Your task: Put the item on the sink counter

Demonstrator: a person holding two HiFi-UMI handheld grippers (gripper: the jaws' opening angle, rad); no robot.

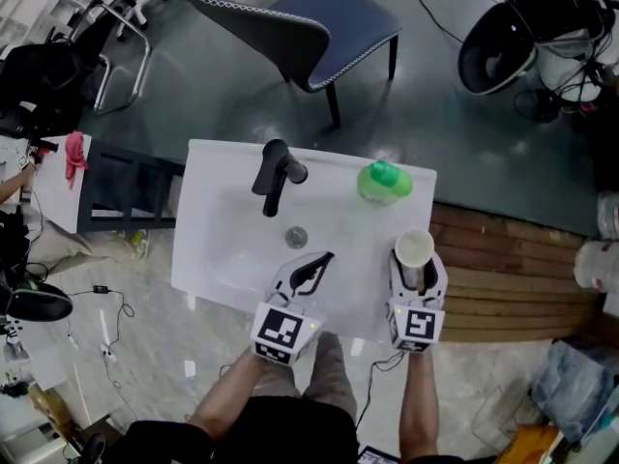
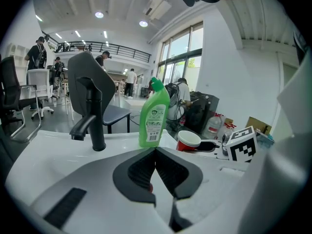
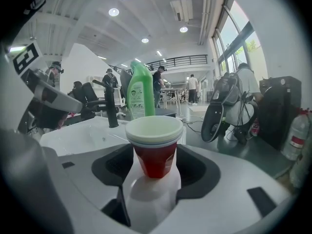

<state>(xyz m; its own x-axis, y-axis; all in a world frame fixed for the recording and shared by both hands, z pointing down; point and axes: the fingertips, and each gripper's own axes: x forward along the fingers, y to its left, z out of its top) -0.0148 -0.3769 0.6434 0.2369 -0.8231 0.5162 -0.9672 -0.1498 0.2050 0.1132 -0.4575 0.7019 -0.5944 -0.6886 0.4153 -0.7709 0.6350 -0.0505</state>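
Note:
A red paper cup (image 1: 414,247) with a white inside stands on the right side of the white sink counter (image 1: 218,235), in front of a green bottle (image 1: 384,182). My right gripper (image 1: 416,261) is shut on the cup (image 3: 155,145), one jaw against each side and the cup's base down on the white counter. Over the basin's front, near the drain (image 1: 297,237), my left gripper (image 1: 327,257) is shut with nothing in it. In the left gripper view, its closed tips (image 2: 155,150) point toward the bottle (image 2: 154,116) and the black faucet (image 2: 92,126).
The black faucet (image 1: 276,177) rises at the back of the basin. A blue chair (image 1: 309,22) stands behind the sink. There are wooden planks (image 1: 503,278) to the right, and a dark rack (image 1: 126,187) to the left. People stand far off in the hall.

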